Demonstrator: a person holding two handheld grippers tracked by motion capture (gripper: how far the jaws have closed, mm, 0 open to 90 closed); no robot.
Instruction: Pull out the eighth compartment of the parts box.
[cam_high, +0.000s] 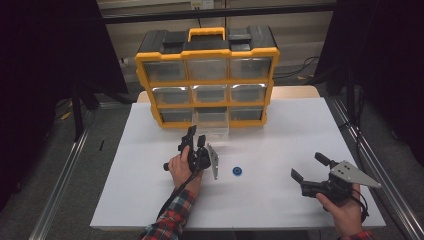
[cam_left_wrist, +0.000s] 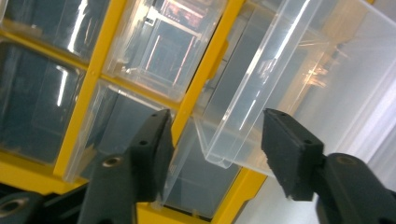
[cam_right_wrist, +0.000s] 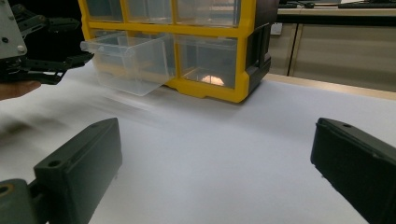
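Note:
A yellow and black organiser cabinet (cam_high: 206, 52) with clear drawers stands at the back of the white table (cam_high: 280, 135). Its bottom middle drawer (cam_high: 212, 125) is pulled out toward me. My left gripper (cam_high: 196, 134) sits just in front of that drawer's left front corner. In the left gripper view the jaws (cam_left_wrist: 217, 121) stand apart, the drawer's front lip (cam_left_wrist: 219, 154) lies between them, and neither pad touches it. A small blue ring (cam_high: 237, 171) lies on the table to the right of my left hand. My right gripper (cam_high: 307, 165) rests open at the front right, holding nothing.
The right gripper view looks across bare white table toward the cabinet (cam_right_wrist: 215, 91) and the pulled-out drawer (cam_right_wrist: 126, 63), with the left gripper (cam_right_wrist: 70, 39) at its top left. Metal rails run along both sides of the table. Dark curtains hang at left and right.

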